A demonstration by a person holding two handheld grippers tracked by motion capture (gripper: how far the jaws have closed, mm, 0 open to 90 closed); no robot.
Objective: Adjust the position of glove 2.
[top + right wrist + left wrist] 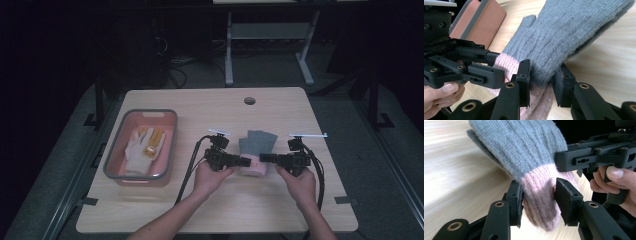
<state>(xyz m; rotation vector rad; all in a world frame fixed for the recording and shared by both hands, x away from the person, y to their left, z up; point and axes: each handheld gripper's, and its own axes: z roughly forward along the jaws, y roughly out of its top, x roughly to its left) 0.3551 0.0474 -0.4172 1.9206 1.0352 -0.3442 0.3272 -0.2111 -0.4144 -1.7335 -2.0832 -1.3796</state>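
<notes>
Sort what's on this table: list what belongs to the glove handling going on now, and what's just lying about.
In the job:
- grey glove with pink cuff
- left gripper, shut on the cuff
- right gripper, shut on the cuff from the other side

Lying about:
- pink bin with grey rim
- white and yellow glove inside that bin

I can read no text, label, brand, number or sign in any of the views from my station. The knitted glove [524,152] has only plain grey and pink wool, with no tag that I can see. The pink tub [116,165] has no marking on its rim or walls. The small white plates on top of the grippers are too small and too blurred for me to tell if something is written on them.
</notes>
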